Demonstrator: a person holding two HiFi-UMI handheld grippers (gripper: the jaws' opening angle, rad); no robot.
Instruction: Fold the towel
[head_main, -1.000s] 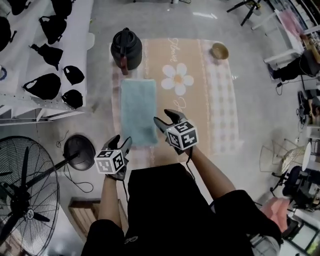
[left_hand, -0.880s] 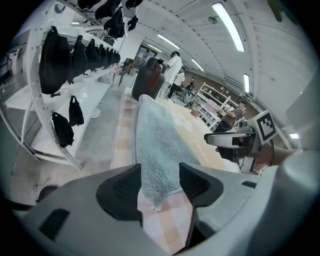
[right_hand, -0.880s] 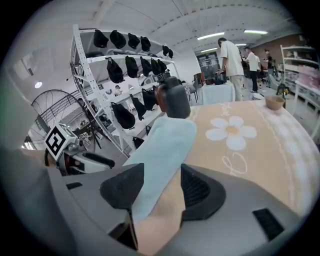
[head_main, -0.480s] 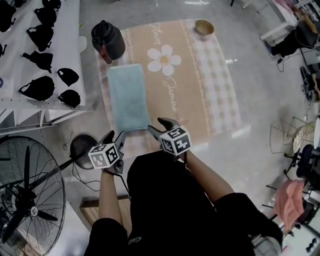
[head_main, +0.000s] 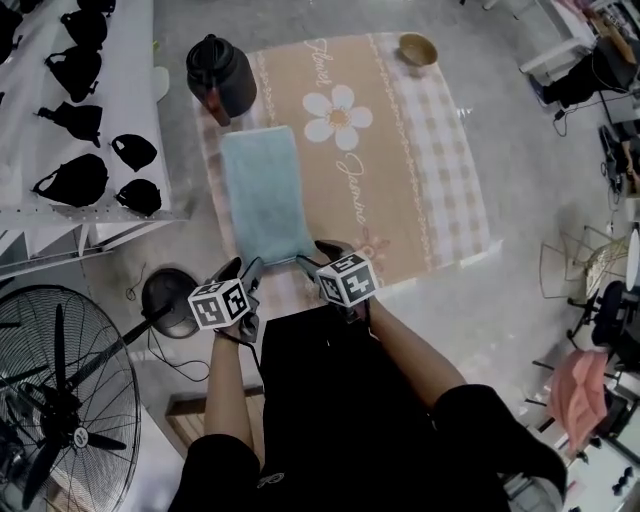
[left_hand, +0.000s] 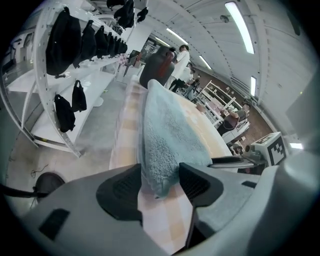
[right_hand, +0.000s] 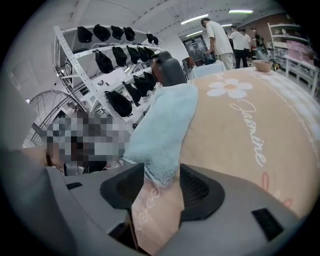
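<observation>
- While the towel (head_main: 262, 195) lies flat along the left side of the flowered cloth (head_main: 410, 170) on the bench, its near short edge faces the person.
- Left gripper (head_main: 245, 268): fingers apart, with the towel's near left corner between them, unpinched.
- Right gripper (head_main: 312, 255): fingers likewise apart around the near right corner.
- A black jug (head_main: 222, 78) stands just beyond the towel's far end.

I hold my left gripper (head_main: 245, 268) and right gripper (head_main: 317, 256) tilted downward at the towel's (head_main: 262, 190) near edge, jaws apart, each straddling one corner without pinching it.
</observation>
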